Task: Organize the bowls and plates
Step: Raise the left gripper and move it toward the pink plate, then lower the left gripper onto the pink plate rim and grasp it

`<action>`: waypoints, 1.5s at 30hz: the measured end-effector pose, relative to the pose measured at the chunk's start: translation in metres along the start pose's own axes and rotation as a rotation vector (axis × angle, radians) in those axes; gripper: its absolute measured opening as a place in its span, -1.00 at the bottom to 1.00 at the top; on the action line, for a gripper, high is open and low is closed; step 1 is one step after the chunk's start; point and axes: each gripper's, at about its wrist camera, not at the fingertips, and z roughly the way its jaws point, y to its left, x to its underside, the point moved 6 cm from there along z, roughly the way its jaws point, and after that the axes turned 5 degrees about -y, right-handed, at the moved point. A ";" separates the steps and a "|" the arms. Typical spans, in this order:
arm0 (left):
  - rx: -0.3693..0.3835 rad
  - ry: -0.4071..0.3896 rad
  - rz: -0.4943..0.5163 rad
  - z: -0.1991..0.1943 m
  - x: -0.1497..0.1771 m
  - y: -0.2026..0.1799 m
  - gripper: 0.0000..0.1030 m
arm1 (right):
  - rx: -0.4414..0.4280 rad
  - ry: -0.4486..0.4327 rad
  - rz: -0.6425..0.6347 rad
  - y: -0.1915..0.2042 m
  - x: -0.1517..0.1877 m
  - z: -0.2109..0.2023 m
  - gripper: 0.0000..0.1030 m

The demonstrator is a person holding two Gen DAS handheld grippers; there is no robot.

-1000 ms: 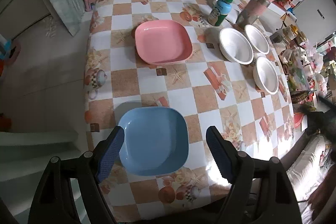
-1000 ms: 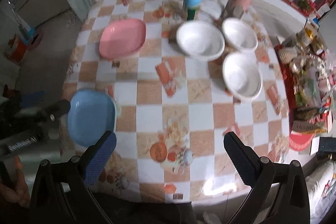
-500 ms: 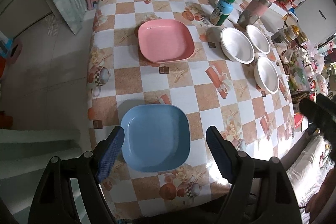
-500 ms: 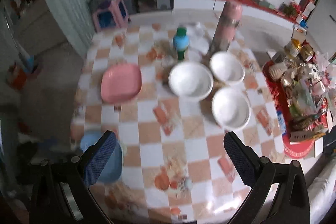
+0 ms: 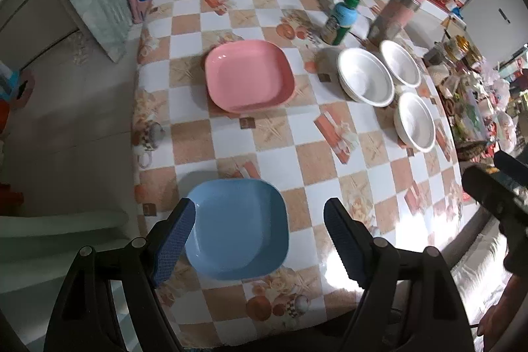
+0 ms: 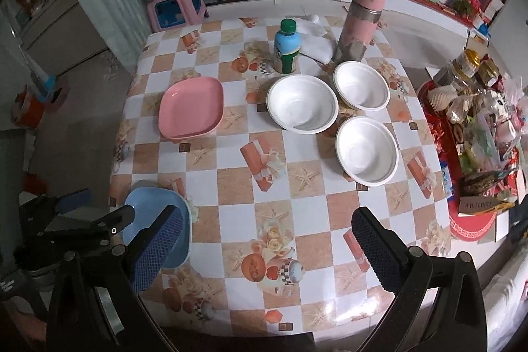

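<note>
A blue square plate (image 5: 237, 230) lies at the table's near left corner; it also shows in the right wrist view (image 6: 155, 213). A pink square plate (image 5: 249, 75) (image 6: 191, 103) lies farther back. Three white bowls (image 5: 366, 76) (image 5: 400, 58) (image 5: 415, 126) sit close together at the right; the right wrist view shows them too (image 6: 302, 108) (image 6: 361, 84) (image 6: 366, 150). My left gripper (image 5: 260, 240) is open and empty, above the blue plate. My right gripper (image 6: 264, 248) is open and empty, above the table's near edge.
A green-capped bottle (image 6: 287, 47) and a pink thermos (image 6: 363, 22) stand behind the bowls. A cluttered side table with snacks (image 6: 478, 127) is at the right. A pink stool (image 6: 175, 7) stands beyond the table. The checkered tablecloth (image 6: 290, 193) covers the table.
Both grippers have pulled back and risen, so the views take in more of the table. The right gripper's view has tilted up. Plates and bowls have not moved.
</note>
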 end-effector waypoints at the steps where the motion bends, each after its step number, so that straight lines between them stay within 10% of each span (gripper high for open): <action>1: -0.008 -0.001 -0.008 0.000 -0.004 0.002 0.61 | -0.002 -0.003 -0.007 0.000 -0.002 0.001 1.00; 21: -0.169 -0.017 -0.059 0.039 -0.103 0.032 0.61 | -0.115 0.082 -0.101 0.026 -0.082 0.082 1.00; 45: -0.159 0.099 -0.132 0.127 -0.115 0.068 0.61 | -0.157 0.131 -0.186 0.054 -0.125 0.173 1.00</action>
